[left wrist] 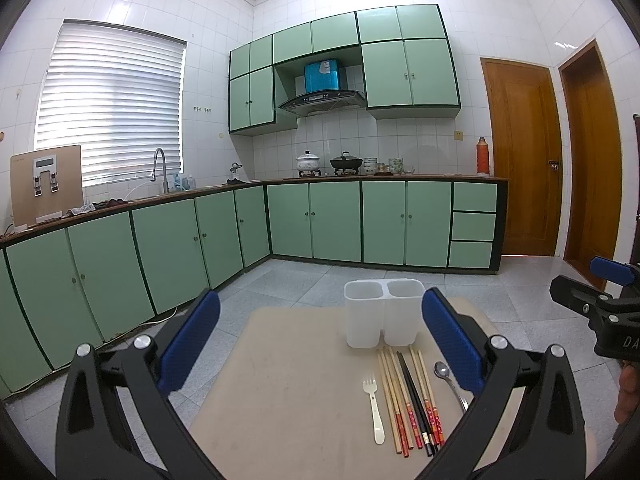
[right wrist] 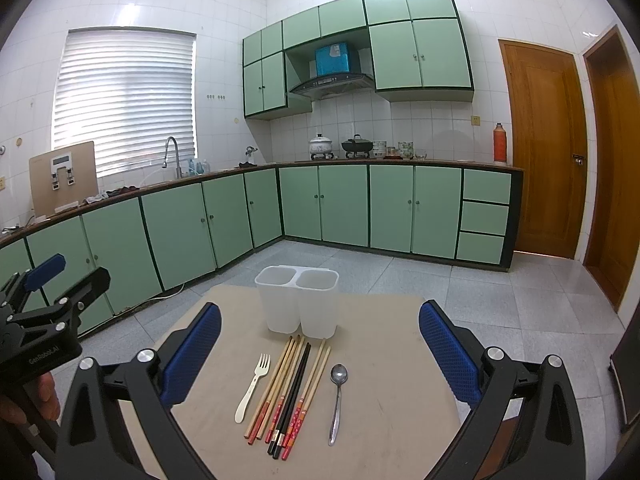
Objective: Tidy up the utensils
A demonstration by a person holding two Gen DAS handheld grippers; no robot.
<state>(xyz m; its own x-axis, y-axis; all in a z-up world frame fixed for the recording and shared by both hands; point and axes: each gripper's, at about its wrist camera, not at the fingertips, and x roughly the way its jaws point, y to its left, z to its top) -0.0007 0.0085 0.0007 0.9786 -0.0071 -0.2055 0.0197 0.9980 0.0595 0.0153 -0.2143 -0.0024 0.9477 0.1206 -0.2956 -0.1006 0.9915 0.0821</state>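
A white two-compartment utensil holder (left wrist: 383, 312) (right wrist: 298, 304) stands upright at the far side of a beige table (left wrist: 296, 384) (right wrist: 384, 364), both compartments looking empty. In front of it lie a cream plastic fork (left wrist: 373, 410) (right wrist: 252, 386), several chopsticks (left wrist: 412, 398) (right wrist: 288, 394) in wood and black with red ends, and a metal spoon (left wrist: 448, 380) (right wrist: 338, 396). My left gripper (left wrist: 320, 340) is open above the table, left of the utensils. My right gripper (right wrist: 320, 350) is open above the utensils. Neither touches anything.
The table stands on a grey tiled floor in a kitchen with green cabinets (left wrist: 336, 220), a counter with pots (left wrist: 346, 162) and a sink faucet (left wrist: 160, 164). Two wooden doors (left wrist: 520, 152) are at the right. A person's hand (right wrist: 28, 400) holds the left gripper.
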